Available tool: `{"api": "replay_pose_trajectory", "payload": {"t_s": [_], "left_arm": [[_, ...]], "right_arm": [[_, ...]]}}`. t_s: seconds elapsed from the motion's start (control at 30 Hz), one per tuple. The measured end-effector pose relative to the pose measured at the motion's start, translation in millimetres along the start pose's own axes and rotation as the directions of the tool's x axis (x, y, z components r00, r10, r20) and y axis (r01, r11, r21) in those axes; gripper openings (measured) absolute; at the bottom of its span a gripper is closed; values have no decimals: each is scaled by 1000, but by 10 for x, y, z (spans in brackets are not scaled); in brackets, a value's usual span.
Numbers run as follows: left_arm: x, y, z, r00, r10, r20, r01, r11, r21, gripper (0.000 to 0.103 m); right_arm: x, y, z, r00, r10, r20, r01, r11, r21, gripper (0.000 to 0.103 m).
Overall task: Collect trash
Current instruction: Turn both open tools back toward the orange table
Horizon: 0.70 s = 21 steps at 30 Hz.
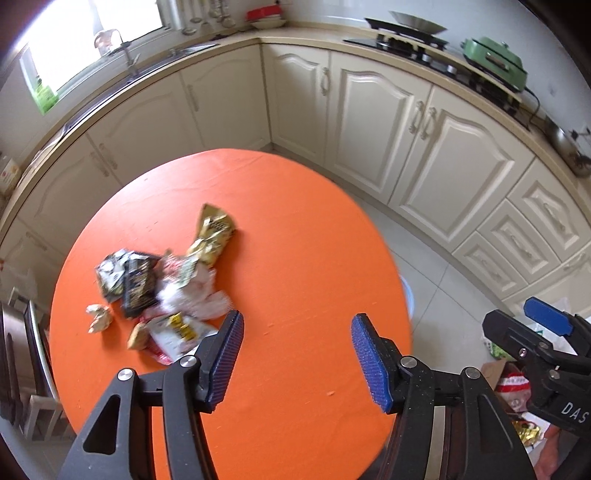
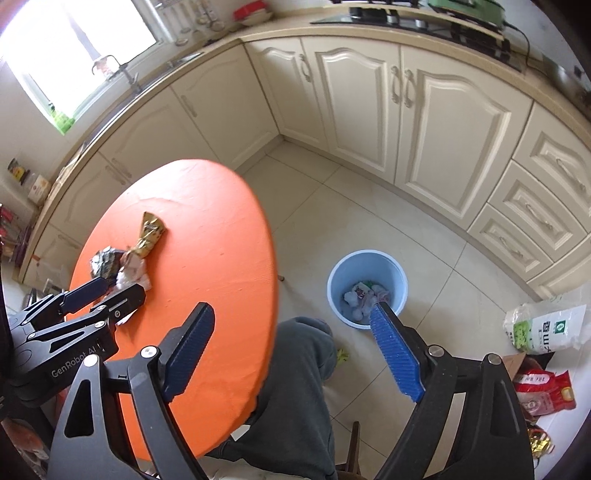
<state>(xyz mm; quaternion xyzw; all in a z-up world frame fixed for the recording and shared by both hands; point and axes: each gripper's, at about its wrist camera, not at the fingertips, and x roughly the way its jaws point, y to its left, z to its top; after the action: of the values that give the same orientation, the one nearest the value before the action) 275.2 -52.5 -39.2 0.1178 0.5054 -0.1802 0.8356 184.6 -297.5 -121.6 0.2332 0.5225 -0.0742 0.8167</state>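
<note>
Wrappers [image 1: 162, 284] heaped on orange table [image 1: 295, 229] — blue bin [image 2: 367, 288] beside it on floor.

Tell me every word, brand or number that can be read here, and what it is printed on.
"GenRobot AI": black body of the left hand-held gripper.
"DAS", cut off at the picture edge: black body of the right hand-held gripper.
Too blurred to read: crumpled snack wrappers on the orange round table, white-and-green sack, red bag.

Daylit kitchen, fisheye views.
Window [image 1: 92, 33] overexposed, glaring upper left; wrapper pile [image 1: 162, 291] motion-blurred; cabinets [image 2: 369, 110] bow strongly; dark vignette at corners.
</note>
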Motion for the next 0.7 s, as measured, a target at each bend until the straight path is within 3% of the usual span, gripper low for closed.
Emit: {"api": "replay_pose_trajectory", "payload": {"t_s": [0.13,0.37,0.7], "left_arm": [[-189,321,-161,1000,12,12,-12,999,-41,60],[-427,933,-352,1000,25,18,-23,990,-141,63],[-534,1741,-521,998,57,-4,-56,949,-311,69]], "right_arm": [[15,284,-43,1000,0,0,0,999,-46,95],[110,805,-152,999,28,-26,-31,994,-109,98],[347,1496,-234,996,47,-81,-63,973,-221,98]]}}
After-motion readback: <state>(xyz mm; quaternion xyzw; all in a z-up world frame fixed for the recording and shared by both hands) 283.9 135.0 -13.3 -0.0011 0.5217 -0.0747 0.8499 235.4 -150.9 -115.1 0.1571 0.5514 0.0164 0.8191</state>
